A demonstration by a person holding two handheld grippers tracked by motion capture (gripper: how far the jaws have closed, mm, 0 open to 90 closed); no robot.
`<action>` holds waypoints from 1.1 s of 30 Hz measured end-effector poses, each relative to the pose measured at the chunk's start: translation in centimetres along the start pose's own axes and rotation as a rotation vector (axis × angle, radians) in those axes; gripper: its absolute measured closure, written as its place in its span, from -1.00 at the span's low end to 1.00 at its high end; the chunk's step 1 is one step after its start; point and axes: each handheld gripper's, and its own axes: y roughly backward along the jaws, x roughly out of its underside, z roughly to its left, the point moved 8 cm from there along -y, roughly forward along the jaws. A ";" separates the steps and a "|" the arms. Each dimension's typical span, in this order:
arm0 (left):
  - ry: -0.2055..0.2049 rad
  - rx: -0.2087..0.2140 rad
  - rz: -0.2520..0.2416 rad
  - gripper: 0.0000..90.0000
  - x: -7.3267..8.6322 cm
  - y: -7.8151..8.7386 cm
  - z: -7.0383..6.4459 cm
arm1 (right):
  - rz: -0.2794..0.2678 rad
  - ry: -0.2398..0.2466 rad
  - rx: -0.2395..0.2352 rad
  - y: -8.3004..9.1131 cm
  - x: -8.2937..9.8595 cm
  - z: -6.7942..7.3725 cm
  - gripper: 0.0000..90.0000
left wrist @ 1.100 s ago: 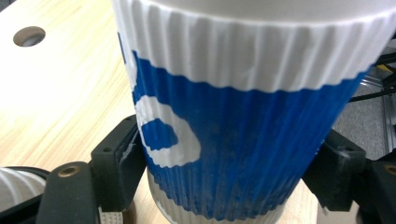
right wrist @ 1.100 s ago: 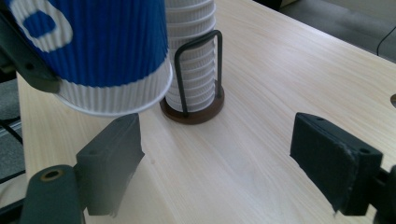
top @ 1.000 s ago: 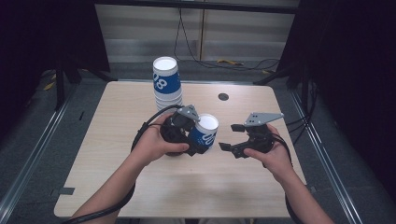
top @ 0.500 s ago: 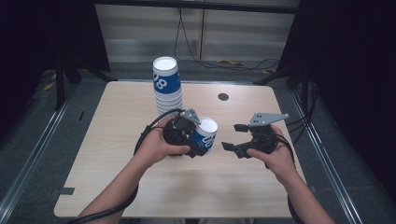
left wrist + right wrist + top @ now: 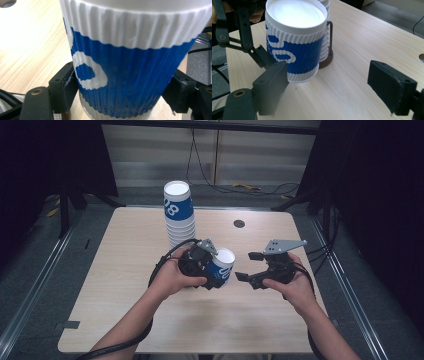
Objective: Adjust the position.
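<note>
A blue-and-white ribbed paper cup (image 5: 221,265) is upright near the table's middle, and my left gripper (image 5: 214,270) is shut on its lower half. In the left gripper view the cup (image 5: 125,62) sits between both black pads (image 5: 63,90). Whether its base touches the wood I cannot tell. My right gripper (image 5: 248,266) hovers open just right of the cup, jaws wide apart. In the right gripper view the cup (image 5: 294,50) stands ahead of the left pad of my right gripper (image 5: 332,87), outside the gap.
A tall stack of matching cups (image 5: 178,215) stands in a wire holder behind the held cup, also seen as the stack (image 5: 325,37) close behind it. A dark round grommet (image 5: 239,223) sits in the tabletop (image 5: 125,270) at the back. A drop to the floor borders the table.
The left hand has brought the held cup slightly nearer the front edge. The right gripper has stayed open and edged a little toward the cup.
</note>
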 end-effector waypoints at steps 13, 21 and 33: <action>0.001 0.007 0.013 -0.47 0.5 -1.0 -0.1 | -0.009 0.004 -0.031 -0.9 -0.7 1.0 -0.64; -0.004 0.015 0.009 -0.48 0.3 -1.2 -0.2 | -0.004 0.008 -0.049 -1.4 -1.1 1.4 -0.64; -0.022 0.027 0.017 -0.48 0.3 -1.4 -0.5 | -0.004 0.005 -0.071 -2.0 -1.4 1.8 -0.64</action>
